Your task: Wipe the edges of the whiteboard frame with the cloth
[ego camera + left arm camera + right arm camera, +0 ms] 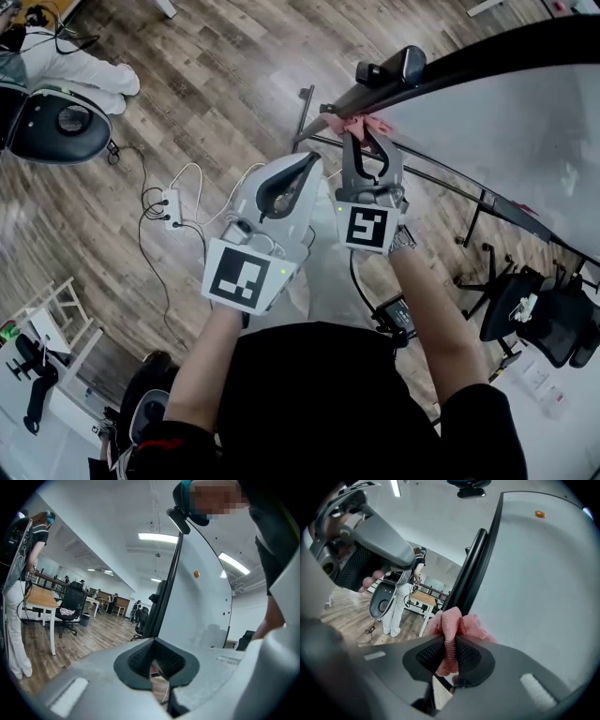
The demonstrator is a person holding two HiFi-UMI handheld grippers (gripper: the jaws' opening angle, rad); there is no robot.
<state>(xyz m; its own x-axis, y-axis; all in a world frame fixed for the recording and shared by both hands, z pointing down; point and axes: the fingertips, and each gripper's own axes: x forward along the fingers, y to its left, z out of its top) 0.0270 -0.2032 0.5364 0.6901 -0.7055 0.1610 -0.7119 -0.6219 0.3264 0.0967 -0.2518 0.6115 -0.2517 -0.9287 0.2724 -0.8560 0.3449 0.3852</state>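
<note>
The whiteboard (506, 141) stands at the upper right of the head view, its black frame (441, 70) running along the near edge. My right gripper (364, 133) is shut on a pink cloth (362, 124), which touches the frame's lower left end. In the right gripper view the cloth (452, 630) bunches out of the jaws against the dark frame (471, 569). My left gripper (309, 164) hovers just left of the right one, shut and holding nothing. In the left gripper view its pads meet at the left gripper (152, 666), with the frame (164, 592) ahead.
The board's stand legs (305, 108) reach the wooden floor below the frame. A power strip (172, 206) with cables lies on the floor at left. Office chairs stand at far left (56, 122) and lower right (534, 314). An orange magnet (540, 513) sticks to the board.
</note>
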